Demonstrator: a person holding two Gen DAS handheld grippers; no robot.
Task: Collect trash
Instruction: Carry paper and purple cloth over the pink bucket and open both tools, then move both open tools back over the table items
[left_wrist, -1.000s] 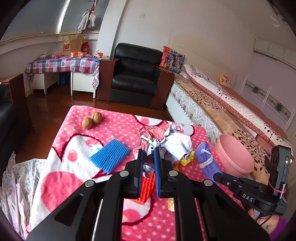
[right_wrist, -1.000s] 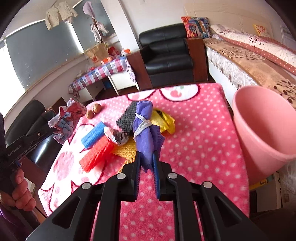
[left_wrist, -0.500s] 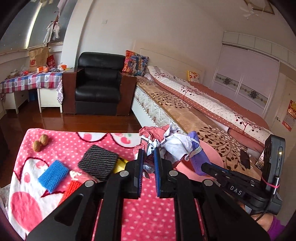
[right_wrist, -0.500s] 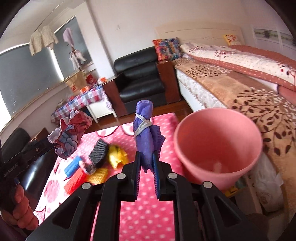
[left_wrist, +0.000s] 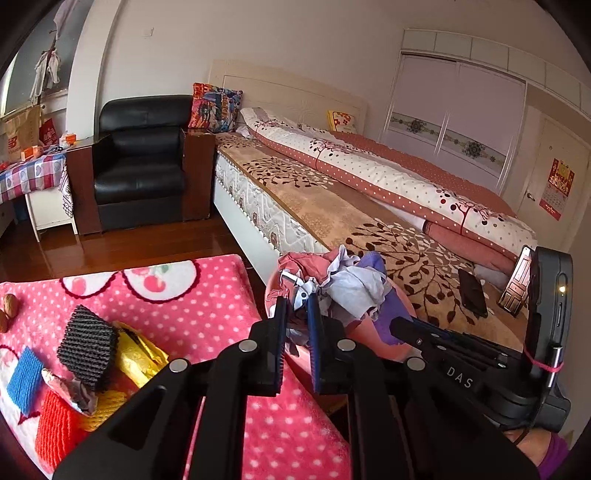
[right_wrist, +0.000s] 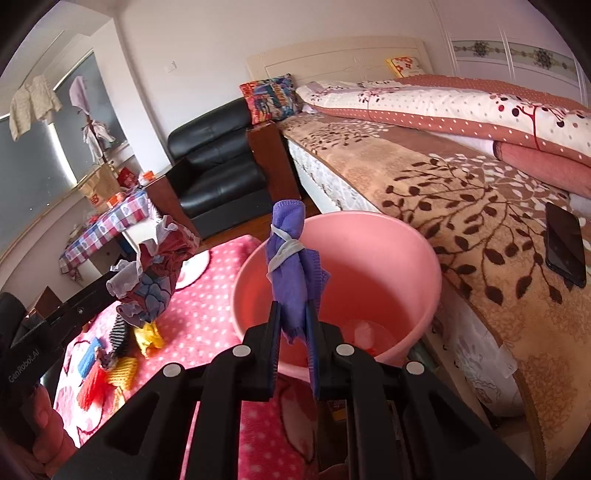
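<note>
My left claw (left_wrist: 295, 306) gripped crumpled paper (left_wrist: 325, 273), my right claw (right_wrist: 293, 321) the purple cloth (right_wrist: 291, 258); both had swung from the surface (left_wrist: 207, 302) to over the pink bin (right_wrist: 424, 258) beside the bed (right_wrist: 461, 206).

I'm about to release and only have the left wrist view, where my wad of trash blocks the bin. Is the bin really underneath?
Observer: In the right wrist view the pink bin stands between the pink blanket and the bed, and the crumpled paper wad in the left gripper hangs over the blanket by the rim, not over the opening.
Operator: And the right gripper?
Observer: The right gripper is shut on a purple cloth bundle in front of the opening.
Operator: Anything in the bin?
Observer: Some pale scraps on its bottom.
</note>
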